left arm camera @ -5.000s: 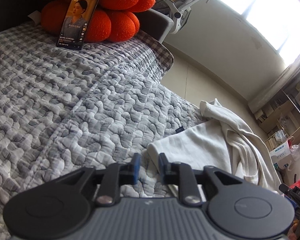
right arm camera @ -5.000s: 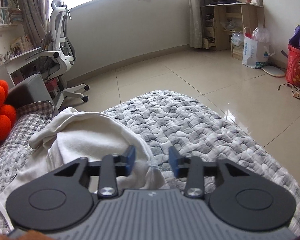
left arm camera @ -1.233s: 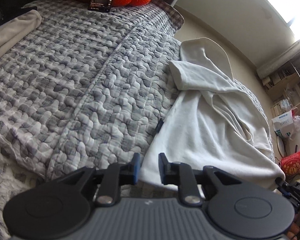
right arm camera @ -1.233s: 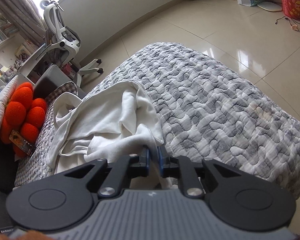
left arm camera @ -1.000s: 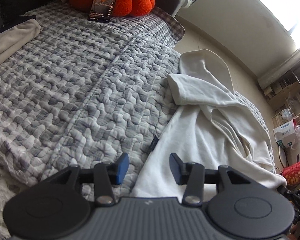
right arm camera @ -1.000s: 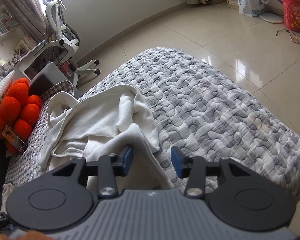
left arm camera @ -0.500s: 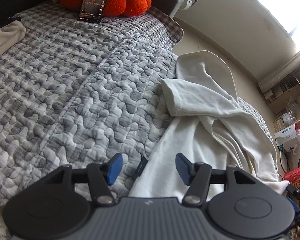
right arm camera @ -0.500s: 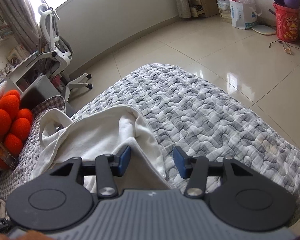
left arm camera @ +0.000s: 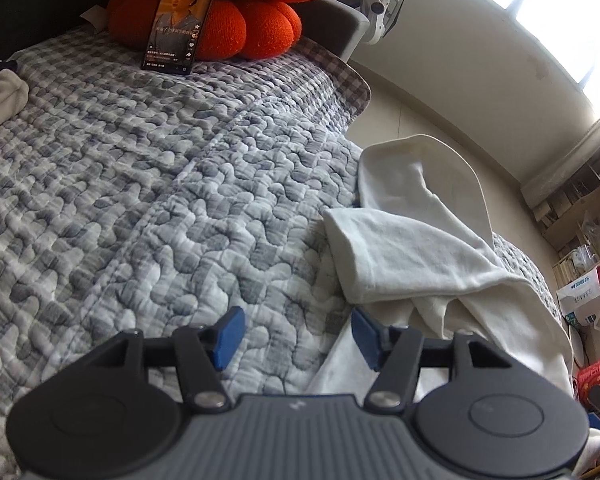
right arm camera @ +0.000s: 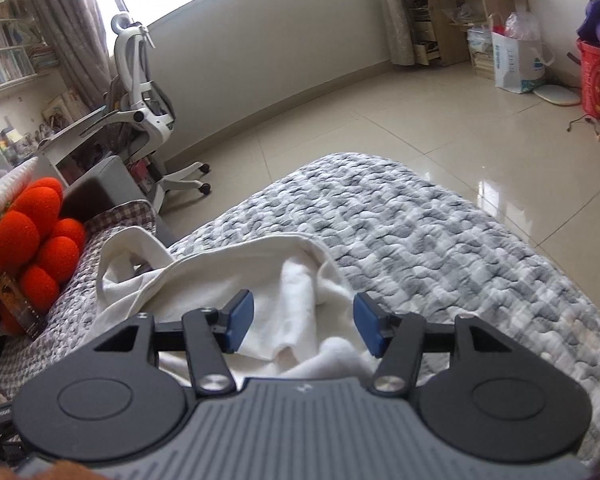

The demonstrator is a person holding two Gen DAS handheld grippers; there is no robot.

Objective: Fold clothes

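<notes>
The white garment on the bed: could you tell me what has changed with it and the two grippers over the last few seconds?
Both the left gripper and right gripper were shut on the white garment about a second ago; both have let go and now stand open above it. The garment was dragged and spread toward the near edge of the quilt and now lies loose. The phone remains propped on the orange cushion.

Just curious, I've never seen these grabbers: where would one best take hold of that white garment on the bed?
Probably the white garment's folded sleeve end, approached from the quilt side: its edge lies flat and exposed there, clear of the bunched folds nearer the open left gripper.
</notes>
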